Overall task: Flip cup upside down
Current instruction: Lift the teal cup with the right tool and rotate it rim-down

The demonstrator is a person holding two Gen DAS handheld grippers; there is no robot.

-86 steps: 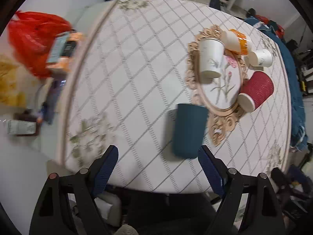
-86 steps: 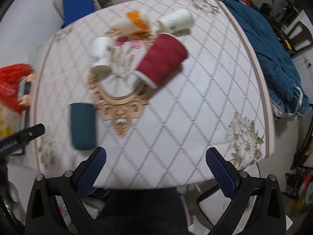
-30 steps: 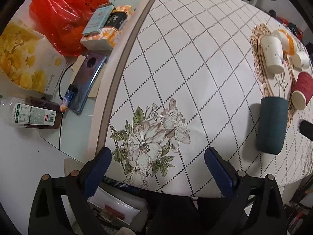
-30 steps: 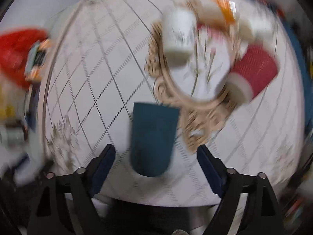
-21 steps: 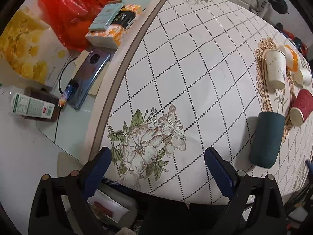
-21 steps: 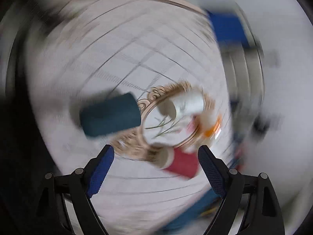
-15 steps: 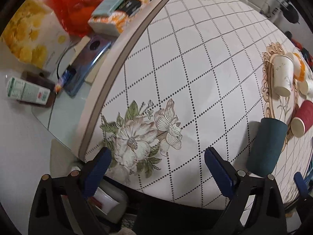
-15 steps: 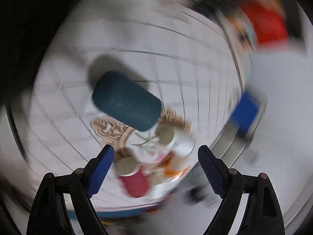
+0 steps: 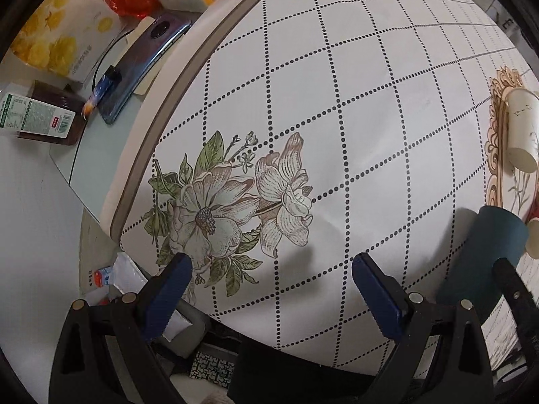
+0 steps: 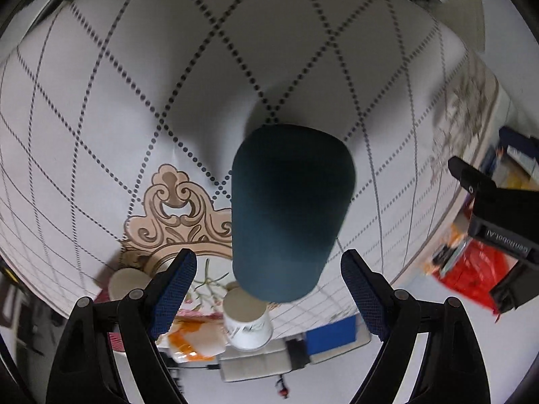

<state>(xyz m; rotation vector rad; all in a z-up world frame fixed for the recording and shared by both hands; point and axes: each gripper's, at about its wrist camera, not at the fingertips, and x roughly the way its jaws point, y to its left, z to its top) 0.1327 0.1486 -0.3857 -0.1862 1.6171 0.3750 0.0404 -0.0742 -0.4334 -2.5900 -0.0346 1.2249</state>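
A dark teal cup (image 10: 289, 212) lies on its side on the white dotted-diamond tablecloth (image 10: 134, 84). My right gripper (image 10: 268, 286) is open, turned upside down, with the cup between and just ahead of its blue pads, not touching. In the left wrist view the same cup (image 9: 481, 262) lies at the far right, with a right-gripper finger (image 9: 515, 289) beside it. My left gripper (image 9: 269, 289) is open and empty over the flower print (image 9: 229, 208) near the table's front edge.
A white paper cup (image 9: 522, 134) lies on the ornate gold-framed placemat (image 9: 495, 141); white, red and orange cups (image 10: 247, 323) are beyond the teal one. Left of the table edge sit a phone (image 9: 141, 67), a bottle (image 9: 37, 118), tissue packs and a red bag (image 10: 471, 276).
My right gripper has rolled over quickly and closed in on the teal cup, which now fills its view. My left gripper has drifted left and lower toward the flower print.
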